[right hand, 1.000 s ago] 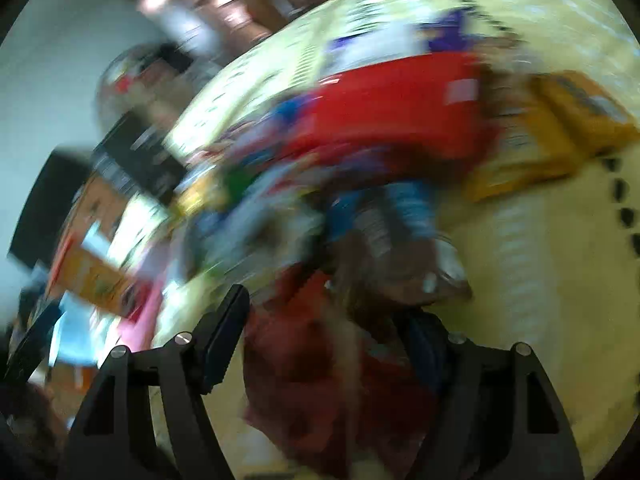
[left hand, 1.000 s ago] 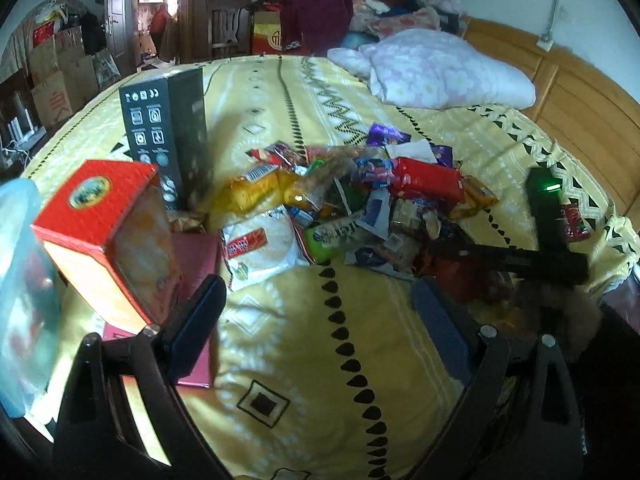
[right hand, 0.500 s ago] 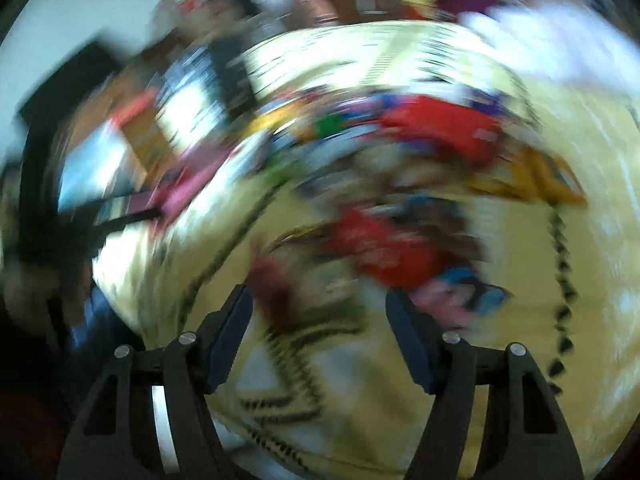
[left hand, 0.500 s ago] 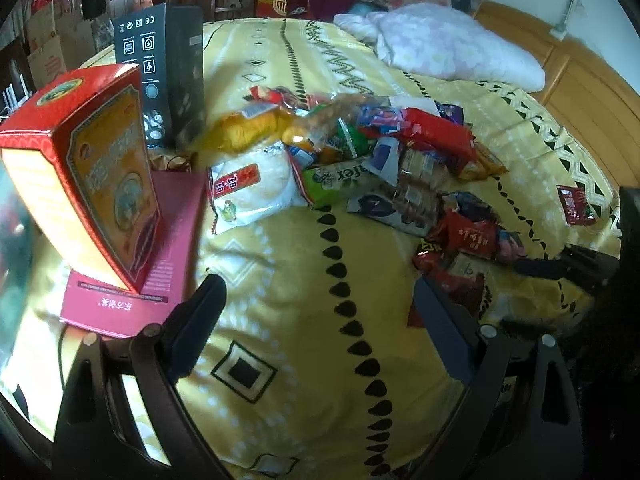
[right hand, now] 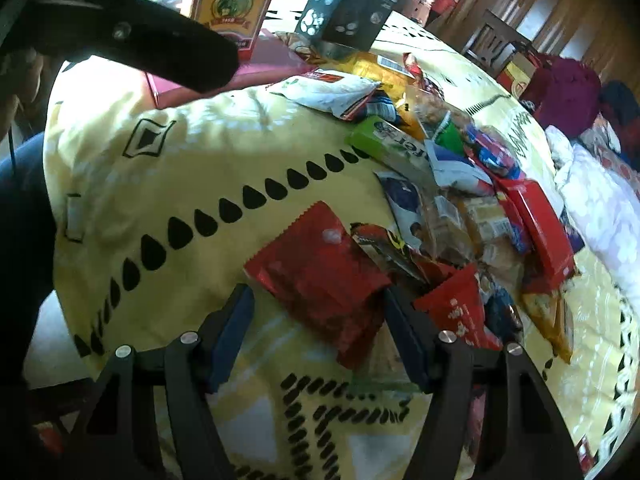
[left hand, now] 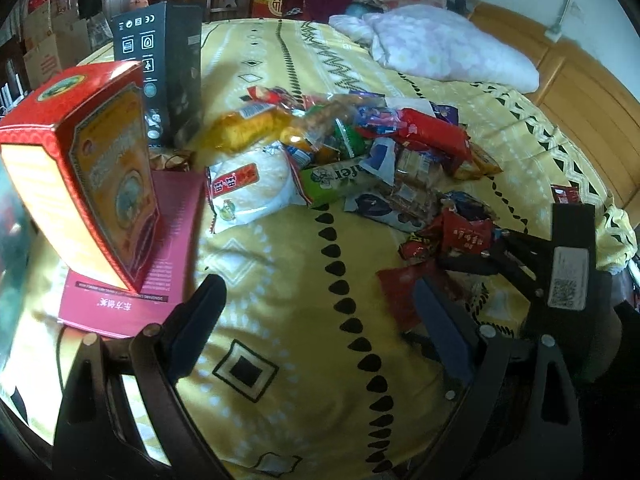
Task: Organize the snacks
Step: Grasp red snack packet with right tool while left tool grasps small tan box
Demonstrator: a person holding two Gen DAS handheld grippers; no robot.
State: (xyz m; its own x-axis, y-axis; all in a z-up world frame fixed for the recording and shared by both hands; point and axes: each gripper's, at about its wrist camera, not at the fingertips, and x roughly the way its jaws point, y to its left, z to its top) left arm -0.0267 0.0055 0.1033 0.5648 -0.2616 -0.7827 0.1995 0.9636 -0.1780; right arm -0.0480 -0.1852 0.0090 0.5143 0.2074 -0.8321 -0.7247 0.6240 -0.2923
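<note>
Reading labels: green pack [left hand: 338,178] shows "afer", white bag [left hand: 250,184] has a red label with characters, black box [left hand: 160,68] carries CE marks and icons. Snack pile [right hand: 460,184] sits mid-bed on the yellow bedspread [left hand: 288,280]. Your right tool [right hand: 320,340] angles down, jaws apart and just been closing, straddling a red packet [right hand: 320,276], pads not pressing. Your left tool [left hand: 320,324] hovers apart, empty.
</note>
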